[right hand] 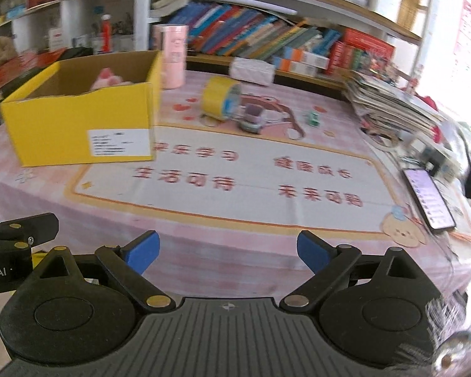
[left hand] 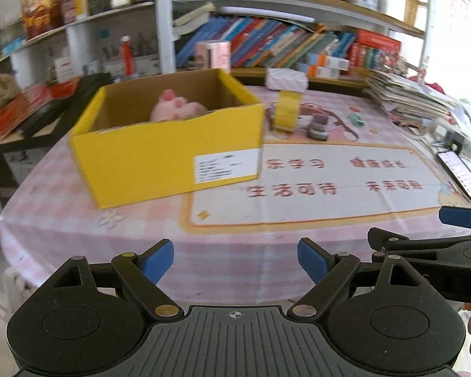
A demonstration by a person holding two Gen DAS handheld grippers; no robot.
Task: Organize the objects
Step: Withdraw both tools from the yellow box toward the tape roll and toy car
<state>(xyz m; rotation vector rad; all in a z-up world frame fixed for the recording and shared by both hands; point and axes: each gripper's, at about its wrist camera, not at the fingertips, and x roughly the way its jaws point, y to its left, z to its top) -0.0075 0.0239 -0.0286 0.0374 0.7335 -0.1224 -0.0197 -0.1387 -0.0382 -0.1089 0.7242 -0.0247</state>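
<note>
Progress looks partial: pink plush toy (left hand: 175,108) lies in the yellow box (left hand: 169,154); tape roll (right hand: 219,97) and small toys (right hand: 251,119) remain mid-table (right hand: 204,251). Both grippers' jaws are spread, empty.

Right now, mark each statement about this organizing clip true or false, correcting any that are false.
1. The yellow box holds a pink plush toy. True.
2. The roll of yellow tape is inside the box. False: it sits on the tablecloth, beside the box.
3. The left gripper is shut on a small toy. False: its jaws are open and empty.
4. A phone lies near the table's right edge. True.
5. The right gripper is open, holding nothing. True.
</note>
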